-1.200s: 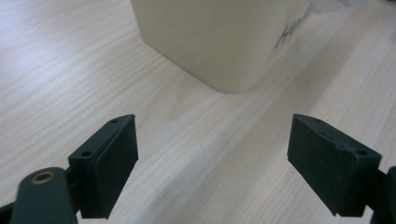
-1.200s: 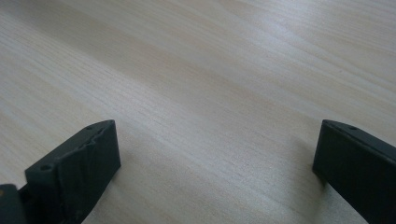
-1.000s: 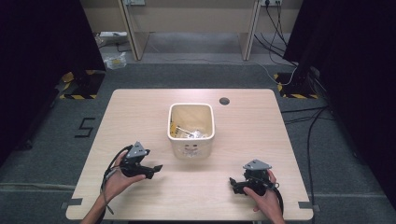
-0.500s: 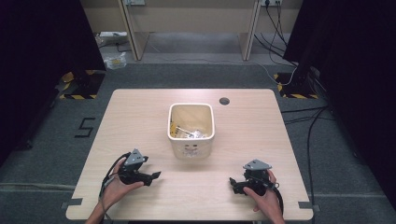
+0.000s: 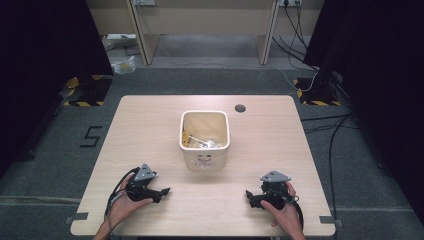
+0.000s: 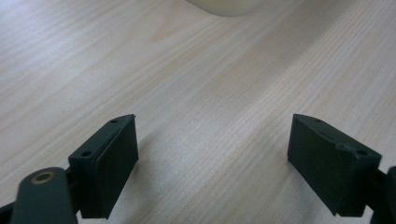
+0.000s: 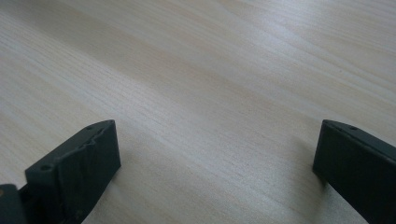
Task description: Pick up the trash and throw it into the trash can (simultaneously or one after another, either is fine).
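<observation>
A cream square bin [image 5: 205,138] stands at the middle of the wooden table [image 5: 150,125], with several small light items inside. My left gripper [image 5: 161,192] rests near the front left edge, held by a hand, jaws pointing right. In the left gripper view it [image 6: 212,154] is open over bare wood, and the bin's base [image 6: 229,5] shows at the top. My right gripper [image 5: 249,197] lies near the front right, jaws pointing left. Its own view shows it [image 7: 215,163] open with nothing between the jaws.
A round dark cable hole [image 5: 240,108] sits at the table's far right. Cables [image 5: 330,145] trail on the grey floor to the right. A desk frame [image 5: 200,30] stands beyond the table.
The left gripper has moved toward the front edge of the table and a little right. The right gripper has stayed put.
</observation>
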Motion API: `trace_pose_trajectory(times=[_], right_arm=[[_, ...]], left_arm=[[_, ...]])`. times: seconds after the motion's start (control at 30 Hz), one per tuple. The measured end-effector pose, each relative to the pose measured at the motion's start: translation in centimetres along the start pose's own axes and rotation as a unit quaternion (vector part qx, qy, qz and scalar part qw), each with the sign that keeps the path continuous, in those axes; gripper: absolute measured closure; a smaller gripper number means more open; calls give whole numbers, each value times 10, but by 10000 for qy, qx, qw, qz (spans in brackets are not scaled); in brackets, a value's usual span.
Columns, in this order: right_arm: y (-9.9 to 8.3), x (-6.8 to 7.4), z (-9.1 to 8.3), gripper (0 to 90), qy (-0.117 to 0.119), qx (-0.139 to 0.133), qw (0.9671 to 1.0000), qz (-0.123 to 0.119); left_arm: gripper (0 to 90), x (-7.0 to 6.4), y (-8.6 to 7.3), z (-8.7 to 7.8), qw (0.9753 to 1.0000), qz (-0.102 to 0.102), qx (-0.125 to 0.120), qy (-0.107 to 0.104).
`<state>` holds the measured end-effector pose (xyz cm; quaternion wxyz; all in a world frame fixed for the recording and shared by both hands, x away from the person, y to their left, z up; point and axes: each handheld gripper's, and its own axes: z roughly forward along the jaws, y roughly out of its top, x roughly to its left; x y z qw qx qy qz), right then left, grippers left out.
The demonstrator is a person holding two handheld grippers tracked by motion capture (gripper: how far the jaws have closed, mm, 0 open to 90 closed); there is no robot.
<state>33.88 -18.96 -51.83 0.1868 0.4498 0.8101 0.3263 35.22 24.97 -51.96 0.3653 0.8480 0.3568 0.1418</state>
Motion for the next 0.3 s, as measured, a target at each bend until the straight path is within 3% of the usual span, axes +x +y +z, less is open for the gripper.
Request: trace_pose_trajectory(times=[0.3], right_arm=[[0,0,0,7,8,3,10000,-18]], left_arm=[[135,-1,-4,1,9998,-31,-174,33]])
